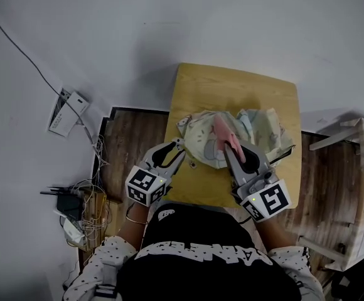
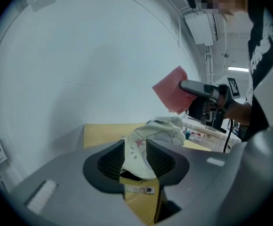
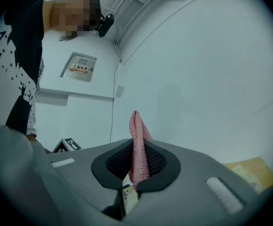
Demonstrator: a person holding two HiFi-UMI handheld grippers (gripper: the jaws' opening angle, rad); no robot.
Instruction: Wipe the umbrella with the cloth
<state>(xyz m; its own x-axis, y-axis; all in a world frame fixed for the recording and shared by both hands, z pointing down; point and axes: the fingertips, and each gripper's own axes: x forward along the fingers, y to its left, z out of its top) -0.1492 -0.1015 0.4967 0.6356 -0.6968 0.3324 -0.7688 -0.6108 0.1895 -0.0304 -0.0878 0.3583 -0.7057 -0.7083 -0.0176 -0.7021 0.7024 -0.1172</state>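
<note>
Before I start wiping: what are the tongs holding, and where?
Right tongs clamp the pink cloth by a bunched edge; left tongs stand open around an edge of the umbrella.

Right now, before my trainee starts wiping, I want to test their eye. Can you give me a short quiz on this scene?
1. True or false: the right gripper is shut on the pink cloth.
2. What does the umbrella lie on? A) the floor B) the wooden table C) a chair
3. Fill in: the left gripper has fabric of the ____ between its jaws.
Key: 1 true; 2 B; 3 umbrella.
</note>
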